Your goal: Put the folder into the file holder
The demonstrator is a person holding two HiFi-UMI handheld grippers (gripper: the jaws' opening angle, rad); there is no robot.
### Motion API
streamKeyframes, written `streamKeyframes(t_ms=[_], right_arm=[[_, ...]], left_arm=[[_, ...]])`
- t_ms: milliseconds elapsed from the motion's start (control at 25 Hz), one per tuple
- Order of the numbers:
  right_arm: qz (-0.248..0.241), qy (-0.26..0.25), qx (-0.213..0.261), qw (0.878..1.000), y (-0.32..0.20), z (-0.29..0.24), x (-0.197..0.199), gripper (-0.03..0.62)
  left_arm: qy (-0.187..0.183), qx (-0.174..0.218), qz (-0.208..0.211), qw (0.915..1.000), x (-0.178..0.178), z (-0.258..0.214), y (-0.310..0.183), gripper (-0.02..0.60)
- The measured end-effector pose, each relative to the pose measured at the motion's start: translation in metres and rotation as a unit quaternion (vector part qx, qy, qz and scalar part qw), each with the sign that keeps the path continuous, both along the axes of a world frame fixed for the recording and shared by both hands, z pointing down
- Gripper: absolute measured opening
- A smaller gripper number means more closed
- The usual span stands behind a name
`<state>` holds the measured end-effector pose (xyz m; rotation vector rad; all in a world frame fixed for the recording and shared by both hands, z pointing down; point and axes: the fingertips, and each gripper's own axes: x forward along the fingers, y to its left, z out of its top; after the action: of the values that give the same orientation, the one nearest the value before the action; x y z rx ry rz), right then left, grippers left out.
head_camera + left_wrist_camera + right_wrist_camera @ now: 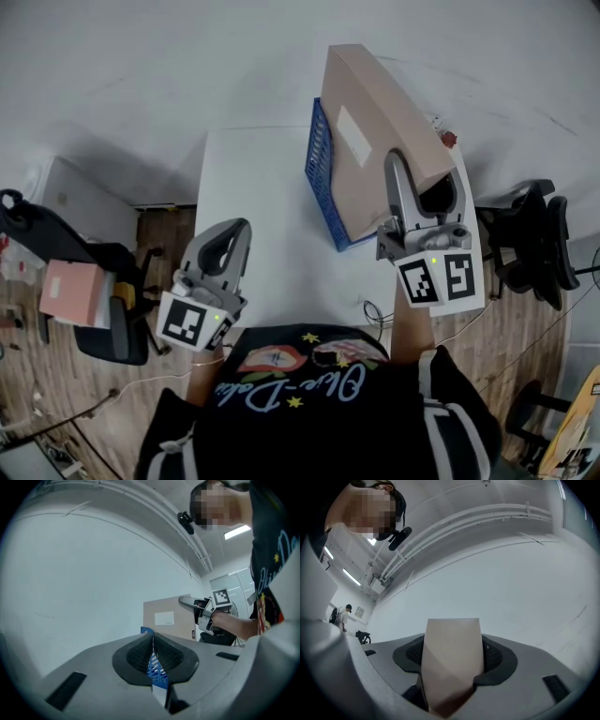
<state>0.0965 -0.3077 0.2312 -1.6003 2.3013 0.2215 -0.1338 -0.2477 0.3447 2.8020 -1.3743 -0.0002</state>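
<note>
A brown cardboard folder (375, 131) stands tilted on its lower edge in the blue mesh file holder (319, 164), which sits at the far right of the white table (253, 234). My right gripper (424, 178) is shut on the folder's near right edge; in the right gripper view the folder (452, 663) fills the gap between the jaws. My left gripper (230, 230) hovers over the table's left front part, shut with nothing in it. In the left gripper view its pads meet, with the holder (146, 631), the folder (166, 618) and the right gripper (187, 603) beyond.
Black office chairs (534, 234) stand right of the table. Left of it are a white cabinet (75, 202) and a black chair (112, 300) with a pink box (66, 291) on it. A thin cable (375, 314) lies at the table's near edge. A white wall is behind.
</note>
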Motion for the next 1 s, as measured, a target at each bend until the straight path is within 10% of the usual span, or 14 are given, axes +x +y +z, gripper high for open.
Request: streamKeyframes(t_ms=[1000], right_arm=[[-0.004, 0.013, -0.022, 1.0, -0.005, 0.045, -0.006, 0.275]], left_arm=[[-0.004, 0.012, -0.006, 0.9999, -0.003, 0.0, 0.011, 0.005]])
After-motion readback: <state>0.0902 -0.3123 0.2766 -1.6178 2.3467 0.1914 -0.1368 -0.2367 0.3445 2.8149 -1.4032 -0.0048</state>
